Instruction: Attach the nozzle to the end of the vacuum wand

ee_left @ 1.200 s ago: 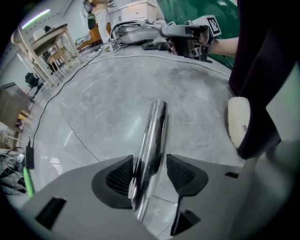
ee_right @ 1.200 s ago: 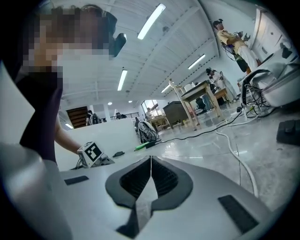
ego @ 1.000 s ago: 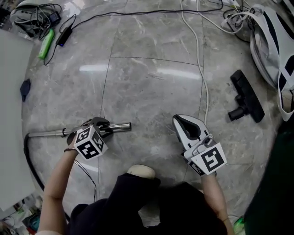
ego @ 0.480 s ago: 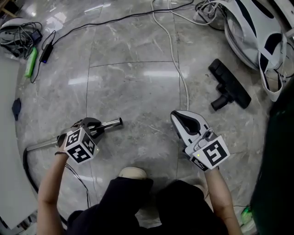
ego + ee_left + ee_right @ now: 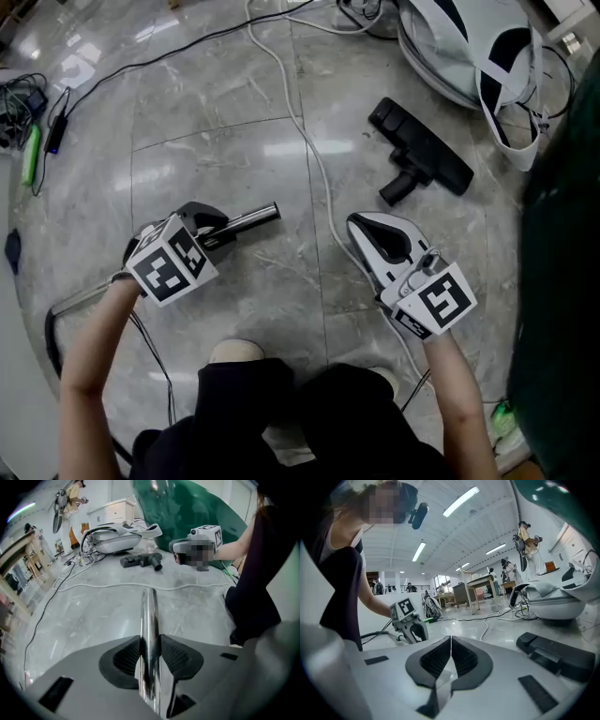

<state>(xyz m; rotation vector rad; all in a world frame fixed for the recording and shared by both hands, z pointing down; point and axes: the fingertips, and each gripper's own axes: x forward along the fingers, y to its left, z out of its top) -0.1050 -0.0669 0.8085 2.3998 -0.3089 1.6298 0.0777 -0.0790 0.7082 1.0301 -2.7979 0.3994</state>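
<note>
Right now the grey stone floor (image 5: pixel 225 112) fills the frame, with the white vacuum body (image 5: pixel 441 47) along the upper right edge. Left of centre, my left gripper (image 5: pixel 214 228) has just been closing its jaws, and they now pinch the chrome wand (image 5: pixel 255 218), whose open end pokes out toward the middle. The black nozzle (image 5: pixel 422 159) lies on the floor at upper right, well apart from both grippers, its socket turned toward the lower left. My right gripper (image 5: pixel 361 234), right of centre, is closed tight with nothing in it. I judge this the fetching stage: wand in hand, nozzle not yet picked up. Next I would need to part the right jaws, reach for the nozzle's neck, and line its socket up with the wand's end. A white cord (image 5: pixel 314 159) snakes between wand and nozzle and could snag.
</note>
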